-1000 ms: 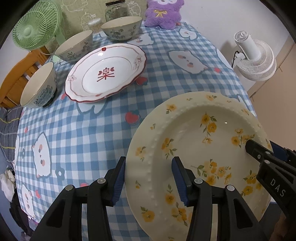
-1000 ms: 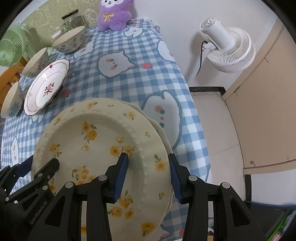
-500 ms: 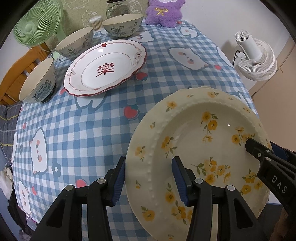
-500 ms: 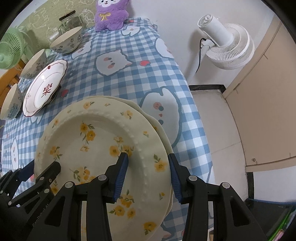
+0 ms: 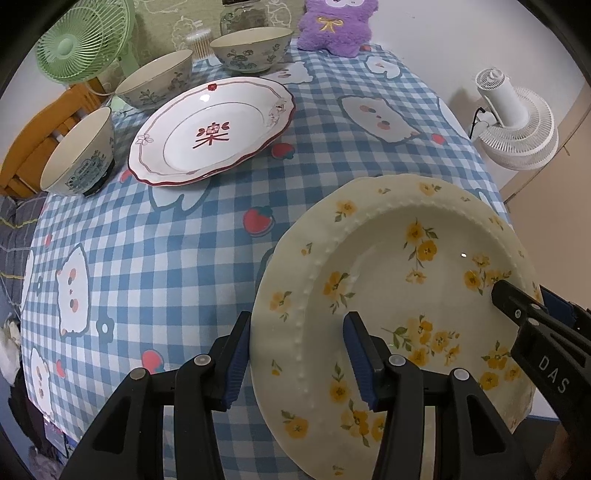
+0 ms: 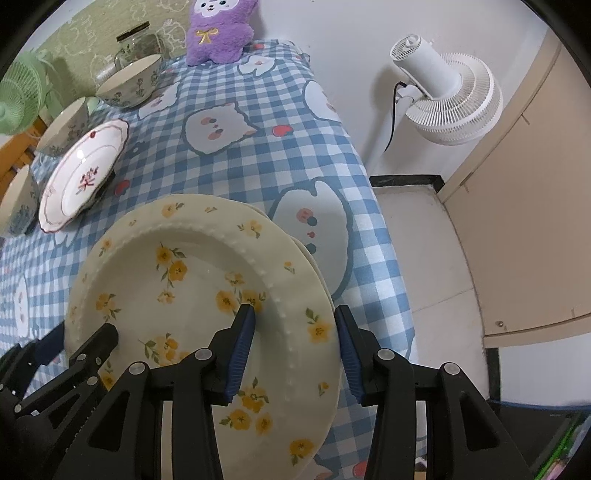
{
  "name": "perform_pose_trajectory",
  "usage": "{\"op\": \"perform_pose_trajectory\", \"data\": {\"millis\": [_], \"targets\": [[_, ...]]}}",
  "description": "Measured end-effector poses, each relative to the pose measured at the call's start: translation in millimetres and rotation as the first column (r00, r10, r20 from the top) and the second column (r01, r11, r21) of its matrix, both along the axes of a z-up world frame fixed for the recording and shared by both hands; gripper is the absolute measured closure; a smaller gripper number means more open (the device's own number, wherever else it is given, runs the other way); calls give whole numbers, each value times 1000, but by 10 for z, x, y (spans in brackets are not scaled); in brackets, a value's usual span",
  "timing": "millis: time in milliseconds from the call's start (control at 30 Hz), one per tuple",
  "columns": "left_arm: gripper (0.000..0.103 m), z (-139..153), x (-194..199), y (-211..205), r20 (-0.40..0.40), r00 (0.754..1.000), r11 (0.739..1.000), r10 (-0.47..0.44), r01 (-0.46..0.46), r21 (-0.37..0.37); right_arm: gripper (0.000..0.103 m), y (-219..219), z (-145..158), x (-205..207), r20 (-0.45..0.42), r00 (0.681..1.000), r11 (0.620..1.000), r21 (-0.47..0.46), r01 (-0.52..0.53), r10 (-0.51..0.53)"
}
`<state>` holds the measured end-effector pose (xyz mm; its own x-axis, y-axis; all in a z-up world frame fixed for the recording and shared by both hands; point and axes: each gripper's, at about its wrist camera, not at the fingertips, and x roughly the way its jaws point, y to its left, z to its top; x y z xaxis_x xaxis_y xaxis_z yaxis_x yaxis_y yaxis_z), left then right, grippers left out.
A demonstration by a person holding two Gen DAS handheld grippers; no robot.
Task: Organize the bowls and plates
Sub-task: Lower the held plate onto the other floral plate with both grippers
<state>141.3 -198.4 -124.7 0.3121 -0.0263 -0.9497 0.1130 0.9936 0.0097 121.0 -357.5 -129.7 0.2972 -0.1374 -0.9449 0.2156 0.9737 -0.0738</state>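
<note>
A cream plate with yellow flowers (image 5: 388, 266) (image 6: 184, 295) is tilted over the near right of the blue checked table. My left gripper (image 5: 297, 325) is shut on its left rim, one pad outside the edge and one on the inner face. My right gripper (image 6: 294, 317) is shut on the opposite rim and shows as a black tip (image 5: 517, 299) in the left wrist view. The edge of a second cream plate (image 6: 317, 266) peeks out beneath. A white plate with a red trim (image 5: 212, 131) lies at the far left, with three bowls (image 5: 79, 155) (image 5: 155, 83) (image 5: 251, 46) around it.
A green fan (image 5: 83, 40), a glass jar (image 5: 243, 14) and a purple plush toy (image 5: 334, 24) stand along the table's far end. A wooden chair (image 5: 33, 147) is at the left. A white floor fan (image 6: 450, 99) stands beyond the table's right edge (image 6: 388, 258).
Both grippers keep the same hold on the flowered plate. The view over the table has shifted only slightly.
</note>
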Motion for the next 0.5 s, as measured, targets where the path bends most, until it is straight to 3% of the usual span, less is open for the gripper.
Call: {"op": "perform_pose_trajectory", "data": {"millis": [233, 500], "targets": [[52, -9, -11, -21, 14, 1000, 1000, 17, -17, 11, 55, 58, -6, 46, 9, 1000, 999, -29, -27, 27], [43, -32, -12, -57, 26, 1000, 1000, 12, -13, 13, 47, 85, -19, 66, 12, 999, 999, -16, -31, 31]]}}
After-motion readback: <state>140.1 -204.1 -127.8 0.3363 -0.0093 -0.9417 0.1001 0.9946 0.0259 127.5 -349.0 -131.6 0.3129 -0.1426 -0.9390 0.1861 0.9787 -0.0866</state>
